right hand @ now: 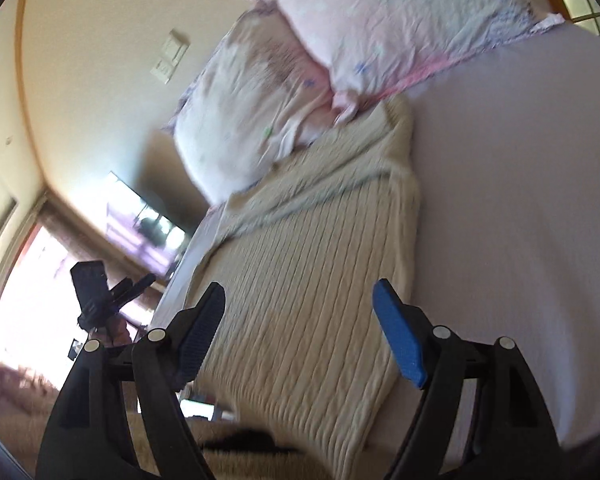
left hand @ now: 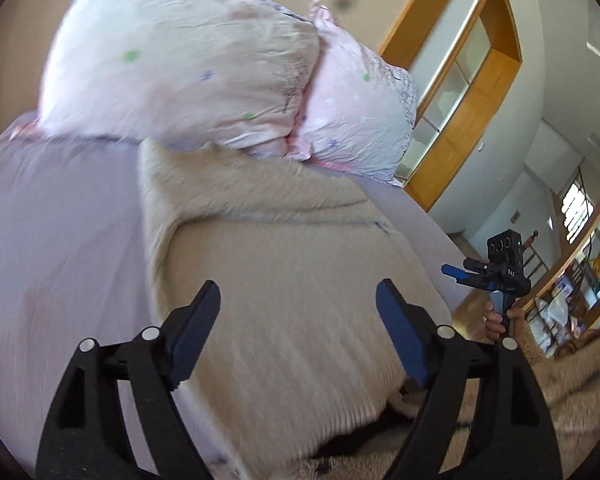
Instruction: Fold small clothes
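Seemingly the fold is well along: the cream ribbed-knit sweater [left hand: 284, 280] lies flat on the lilac bed sheet [left hand: 60, 240], its upper part already turned over in a band just below the two pink floral pillows [left hand: 188, 64], so it reads as a compact oblong rather than a spread garment. Whether a last fold or only a smoothing is left, I cannot say; the hem nearest the cameras still looks a little uneven.

From the left, the left gripper [left hand: 300, 312] hovers above the knit with its blue pads wide apart and nothing between them. Further right in the same view, the right gripper [left hand: 458, 272] is held clear of the bed edge by a hand [left hand: 496, 320]; it is small there, yet the right wrist view shows its fingers spread wide and holding nothing, over the sweater's near edge.

Motion blur softens both views. The sleeves are not visible, presumably tucked under. A dark item [right hand: 256, 440] at the sweater's near edge is cut off and unidentifiable.
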